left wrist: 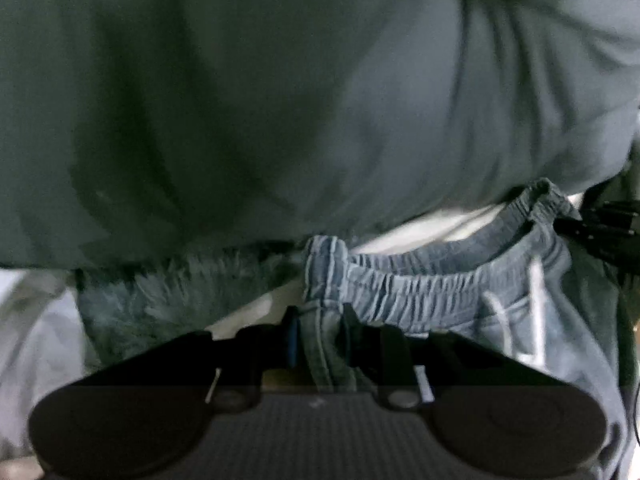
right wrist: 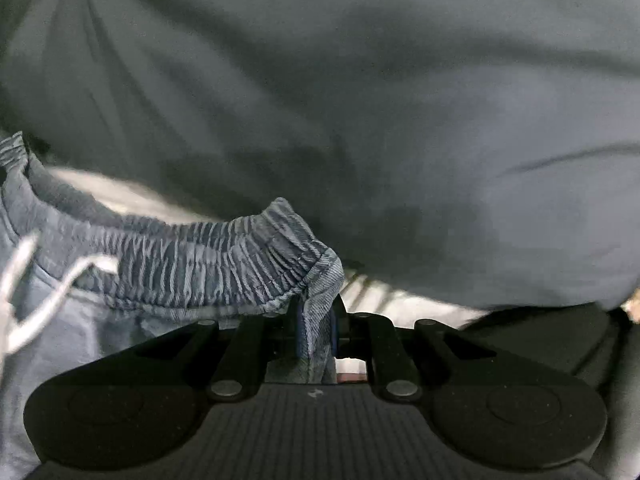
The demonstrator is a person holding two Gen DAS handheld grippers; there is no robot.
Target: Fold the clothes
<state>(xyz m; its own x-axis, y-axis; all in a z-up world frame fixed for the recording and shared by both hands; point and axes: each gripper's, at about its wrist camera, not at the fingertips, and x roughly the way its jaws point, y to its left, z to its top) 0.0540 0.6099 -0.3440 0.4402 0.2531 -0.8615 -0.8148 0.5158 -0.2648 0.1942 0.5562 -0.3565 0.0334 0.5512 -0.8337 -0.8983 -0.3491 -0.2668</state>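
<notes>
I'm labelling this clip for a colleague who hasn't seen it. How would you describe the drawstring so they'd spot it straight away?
Find the blue denim-look garment stretched between the two grippers, and follow its gathered elastic waistband. The white drawstring hangs in loose strands just below that band, near its middle. It is the only thin, pale cord against the blue cloth.

A: What does the person wear?
B: A dark grey-green top point(left wrist: 280, 100), loose and creased.
A: And below its hem?
B: The black tool point(right wrist: 318, 320), with ribbed base and silver pivot pins.
</notes>
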